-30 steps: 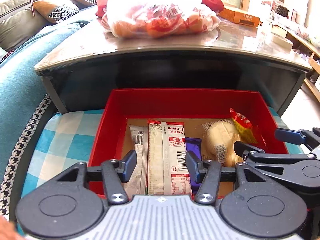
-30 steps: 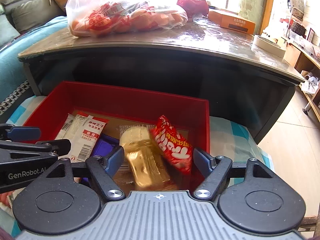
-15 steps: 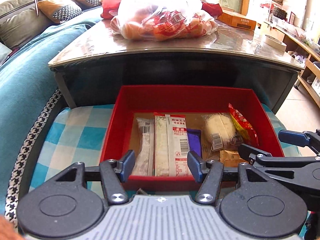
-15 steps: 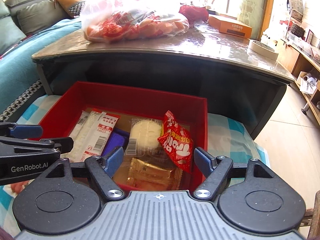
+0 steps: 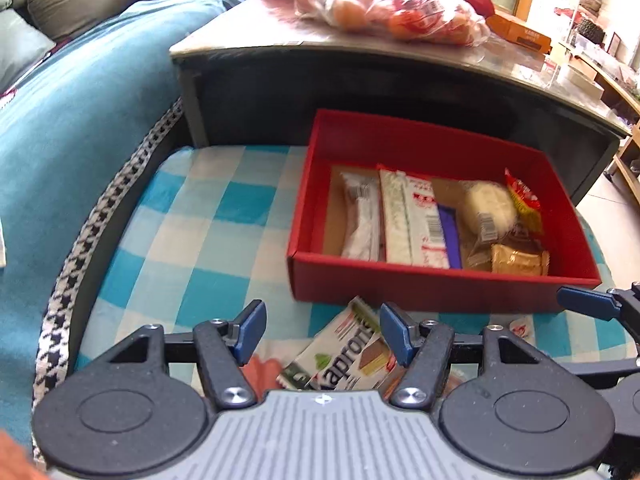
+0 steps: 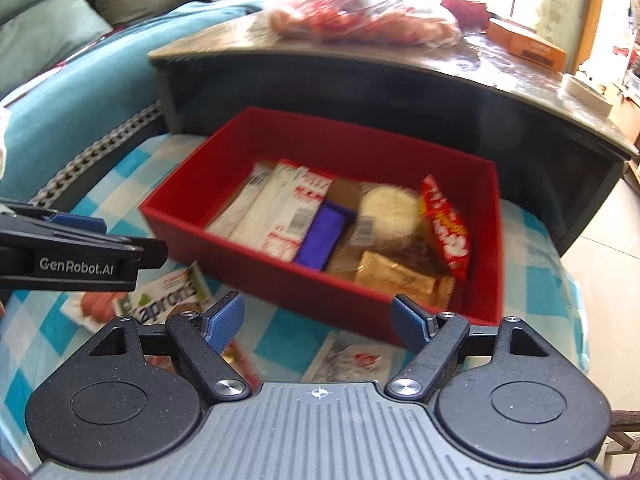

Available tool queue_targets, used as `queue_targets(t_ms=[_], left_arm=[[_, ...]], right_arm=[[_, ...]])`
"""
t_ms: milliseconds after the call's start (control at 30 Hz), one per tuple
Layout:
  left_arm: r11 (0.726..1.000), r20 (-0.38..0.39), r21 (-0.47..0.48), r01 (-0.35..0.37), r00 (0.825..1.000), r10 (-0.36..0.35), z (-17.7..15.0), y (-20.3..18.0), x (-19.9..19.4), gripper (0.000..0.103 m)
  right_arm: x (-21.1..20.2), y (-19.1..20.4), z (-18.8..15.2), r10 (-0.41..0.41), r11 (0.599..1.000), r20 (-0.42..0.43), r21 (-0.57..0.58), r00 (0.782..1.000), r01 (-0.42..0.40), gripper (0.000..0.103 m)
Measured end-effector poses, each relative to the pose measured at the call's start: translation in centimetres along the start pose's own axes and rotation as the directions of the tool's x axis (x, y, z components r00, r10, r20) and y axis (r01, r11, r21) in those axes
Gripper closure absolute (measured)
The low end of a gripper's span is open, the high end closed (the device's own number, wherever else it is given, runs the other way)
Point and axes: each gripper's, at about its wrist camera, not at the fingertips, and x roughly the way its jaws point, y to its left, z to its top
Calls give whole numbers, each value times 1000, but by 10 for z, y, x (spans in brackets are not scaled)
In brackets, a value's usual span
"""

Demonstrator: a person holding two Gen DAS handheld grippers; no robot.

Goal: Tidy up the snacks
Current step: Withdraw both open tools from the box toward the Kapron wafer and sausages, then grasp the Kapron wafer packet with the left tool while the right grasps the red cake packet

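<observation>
A red box (image 5: 440, 288) (image 6: 304, 292) sits on a blue checked cushion (image 5: 192, 240). Inside lie several snacks: a white wrapper (image 5: 412, 220), a purple bar (image 6: 322, 240), a round pale bun (image 6: 386, 212), a gold packet (image 6: 394, 276) and a red bag (image 6: 446, 232). In front of the box lies a green and white wafer pack (image 5: 348, 352) (image 6: 176, 292). My left gripper (image 5: 322, 334) hovers over that pack, jaws opening, nothing pressed between them. My right gripper (image 6: 318, 320) hangs before the box's near wall, jaws opening and empty, above a white sachet (image 6: 352, 358).
A dark low table (image 5: 400, 76) stands behind the box, carrying a clear bag of red snacks (image 5: 392, 12) and an orange carton (image 6: 528, 44). A teal sofa cover (image 5: 80, 112) with cushions lies at the left. Bare floor (image 6: 600, 280) shows at the right.
Both grippers have drawn back from over the box, so it now lies farther off. Loose packs on the cushion have come into view. Both pairs of jaws stand wider.
</observation>
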Motion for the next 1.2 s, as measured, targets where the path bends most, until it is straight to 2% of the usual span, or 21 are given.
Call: queue_targets(t_ms=[167, 333, 467, 700, 900, 1200], left_arm=[[1000, -43, 6, -17, 999, 17, -5, 14, 8, 10], [998, -72, -47, -29, 997, 25, -8, 35, 17, 10], [994, -104, -113, 5, 994, -17, -7, 46, 25, 10], [994, -97, -101, 33, 994, -43, -5, 39, 23, 10], [994, -98, -103, 37, 994, -47, -6, 43, 22, 9], [997, -119, -45, 67, 990, -72, -8, 28, 26, 7]], right_arm=[[6, 16, -7, 20, 999, -37, -38, 999, -22, 18], [12, 23, -10, 46, 998, -61, -35, 997, -48, 18], [19, 29, -12, 77, 997, -81, -25, 994, -80, 18], [31, 46, -14, 101, 995, -73, -10, 992, -102, 18], [42, 47, -19, 55, 998, -104, -26, 993, -58, 16], [15, 19, -39, -2, 998, -201, -67, 980, -12, 15]])
